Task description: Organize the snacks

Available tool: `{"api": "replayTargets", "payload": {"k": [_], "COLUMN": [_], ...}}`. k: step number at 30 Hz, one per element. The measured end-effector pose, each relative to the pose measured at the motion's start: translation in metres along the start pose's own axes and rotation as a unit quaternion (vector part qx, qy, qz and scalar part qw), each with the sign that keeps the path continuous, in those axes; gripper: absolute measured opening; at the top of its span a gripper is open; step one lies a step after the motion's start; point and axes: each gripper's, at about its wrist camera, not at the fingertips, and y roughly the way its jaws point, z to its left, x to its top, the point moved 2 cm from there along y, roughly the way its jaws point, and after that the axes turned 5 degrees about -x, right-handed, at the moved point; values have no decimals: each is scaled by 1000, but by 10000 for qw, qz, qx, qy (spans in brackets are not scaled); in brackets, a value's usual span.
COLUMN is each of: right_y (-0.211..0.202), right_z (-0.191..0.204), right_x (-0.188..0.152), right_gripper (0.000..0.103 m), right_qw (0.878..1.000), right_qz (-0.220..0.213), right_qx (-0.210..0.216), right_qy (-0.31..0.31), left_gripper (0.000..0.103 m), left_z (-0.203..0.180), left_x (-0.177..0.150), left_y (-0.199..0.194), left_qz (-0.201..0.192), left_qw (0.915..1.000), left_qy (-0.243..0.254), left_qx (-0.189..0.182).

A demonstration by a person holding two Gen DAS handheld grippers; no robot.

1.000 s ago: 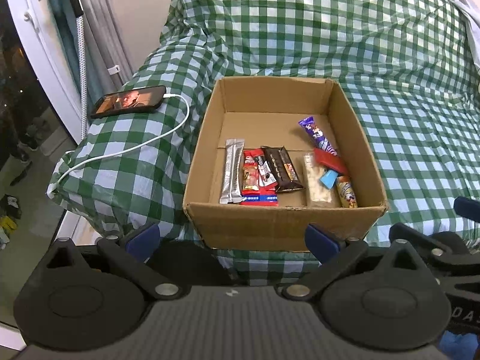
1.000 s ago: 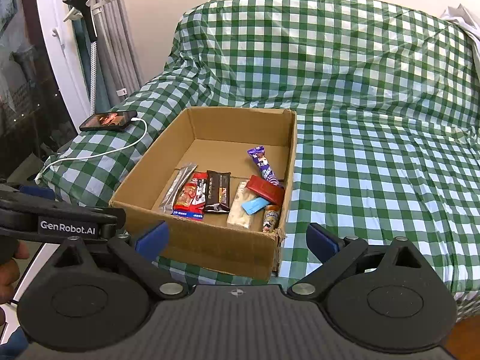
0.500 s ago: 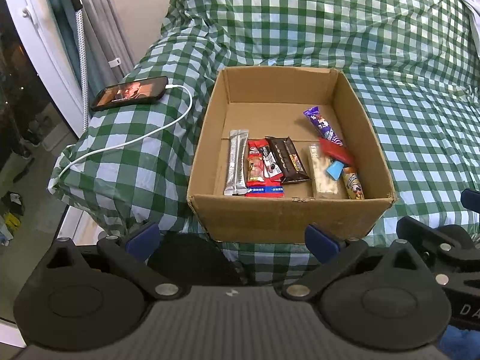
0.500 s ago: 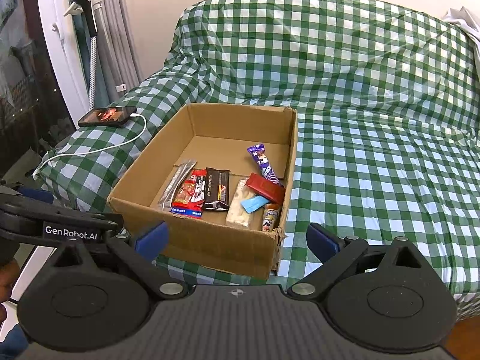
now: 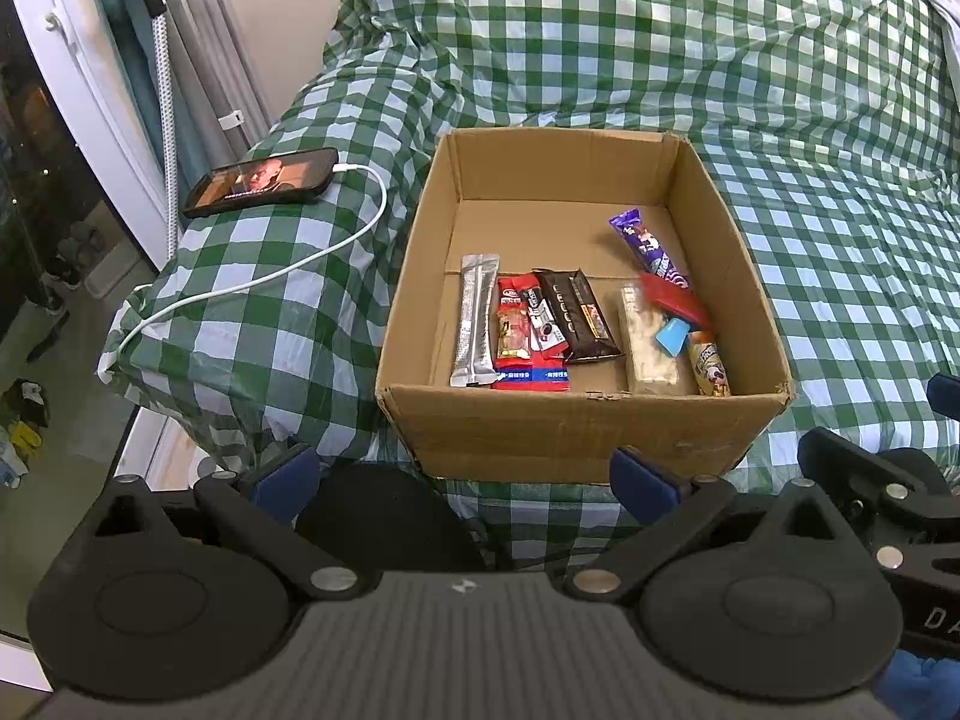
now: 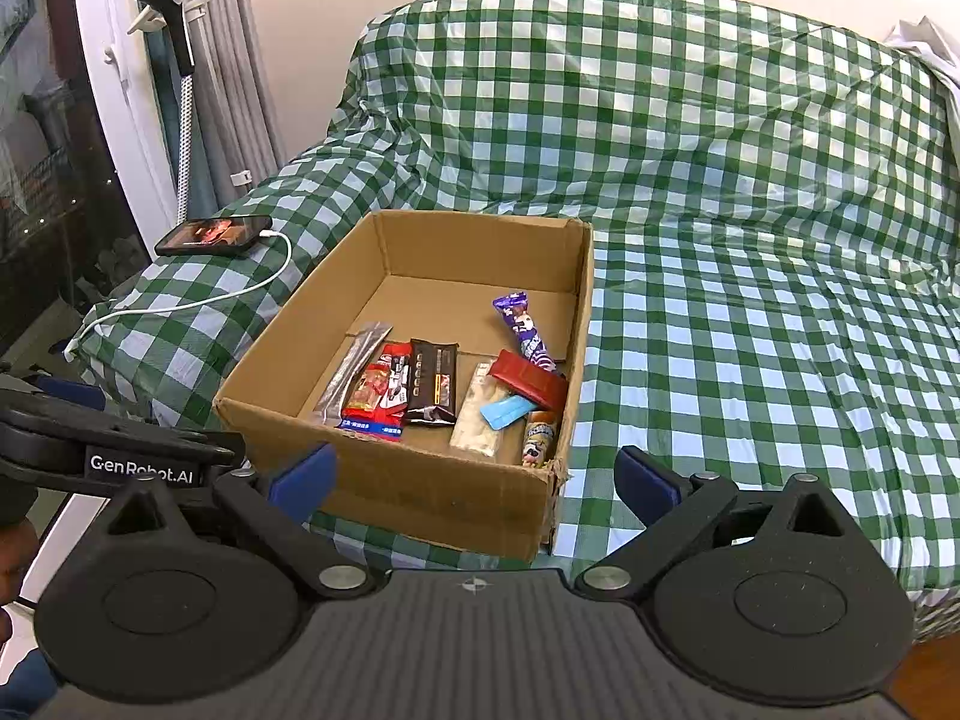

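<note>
Two hand-held grippers, left (image 5: 462, 474) and right (image 6: 474, 468), hang wide open and empty before the cardboard box (image 5: 576, 432). Snacks (image 5: 576, 318) lie inside it.

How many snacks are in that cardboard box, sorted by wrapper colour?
Silver: 1
Red: 3
Dark brown: 1
Purple: 1
Pale clear: 1
Light blue: 1
Yellow-orange: 1
Total: 9 in the box, though overlaps may hide more.
</note>
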Motion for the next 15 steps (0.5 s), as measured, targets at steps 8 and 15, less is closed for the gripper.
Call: {"api": "replayTargets", "payload": {"k": [8,15], "right_y": [2,1], "right_z": [-3,-5], "right_x": [1,2], "right_gripper": [102,102], "right_qw": [10000,10000], "right_qz": [20,32], "right_qx": [-16,-19], "right_qy": [-17,-32], "left_gripper": [103,103], "left_z": [0,0], "left_x": [0,0], "left_y": [0,0], "left_qz": [7,19], "left_qw": [10000,10000], "left_qy": [-2,-12], "left_qx": [-5,-7]}}
